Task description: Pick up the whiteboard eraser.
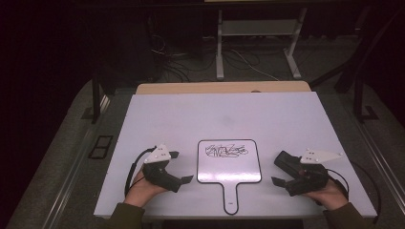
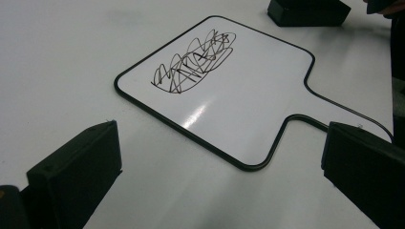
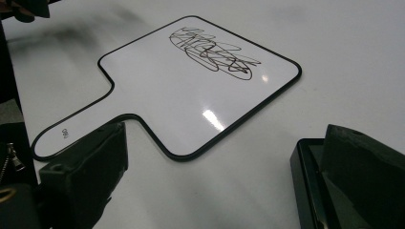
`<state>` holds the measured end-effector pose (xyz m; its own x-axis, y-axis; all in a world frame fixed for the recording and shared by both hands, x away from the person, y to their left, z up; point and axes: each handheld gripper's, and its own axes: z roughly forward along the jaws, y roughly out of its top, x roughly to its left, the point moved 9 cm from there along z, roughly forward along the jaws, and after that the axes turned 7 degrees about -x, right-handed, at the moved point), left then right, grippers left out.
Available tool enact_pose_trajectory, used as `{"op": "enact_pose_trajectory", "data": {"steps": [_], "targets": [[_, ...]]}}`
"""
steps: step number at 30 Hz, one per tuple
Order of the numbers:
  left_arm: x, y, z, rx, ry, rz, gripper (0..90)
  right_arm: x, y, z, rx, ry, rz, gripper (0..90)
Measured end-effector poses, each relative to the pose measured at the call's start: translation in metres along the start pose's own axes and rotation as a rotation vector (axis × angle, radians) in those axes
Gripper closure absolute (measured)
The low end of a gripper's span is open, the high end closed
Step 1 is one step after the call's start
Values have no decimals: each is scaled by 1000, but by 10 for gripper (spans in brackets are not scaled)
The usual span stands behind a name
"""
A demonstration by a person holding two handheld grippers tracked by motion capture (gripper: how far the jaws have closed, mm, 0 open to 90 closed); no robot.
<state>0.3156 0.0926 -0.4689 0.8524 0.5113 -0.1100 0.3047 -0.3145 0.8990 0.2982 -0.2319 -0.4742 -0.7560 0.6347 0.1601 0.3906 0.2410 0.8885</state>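
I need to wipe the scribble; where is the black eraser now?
In the high view, the black eraser lies on the table's right side, beside the right hand-held gripper.

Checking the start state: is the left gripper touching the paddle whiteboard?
Apart. In the left gripper view, bare table separates both open jaws of the left gripper from the whiteboard; the high view agrees.

- The person is wearing olive-green sleeves (image 1: 125,215).
- The left gripper (image 1: 180,167) is showing a black body, a white three-cornered plate (image 1: 159,154) with small holes at 12 o'clock, and a black cable (image 1: 131,171) looping at 9 o'clock.
- The right gripper (image 1: 282,171) is showing the same.
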Motion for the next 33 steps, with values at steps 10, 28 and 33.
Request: {"op": "enact_pose_trajectory", "data": {"steps": [10, 28, 33], "targets": [[-2, -1, 1, 5, -7, -5, 0, -4, 5, -4, -31, 23, 26, 13], [-1, -3, 1, 9, 0, -5, 0, -10, 17, -14, -1, -11, -4, 14], [-1, -3, 1, 8, 0, -6, 0, -16, 17, -16, 19, -36, -18, 14]]}}
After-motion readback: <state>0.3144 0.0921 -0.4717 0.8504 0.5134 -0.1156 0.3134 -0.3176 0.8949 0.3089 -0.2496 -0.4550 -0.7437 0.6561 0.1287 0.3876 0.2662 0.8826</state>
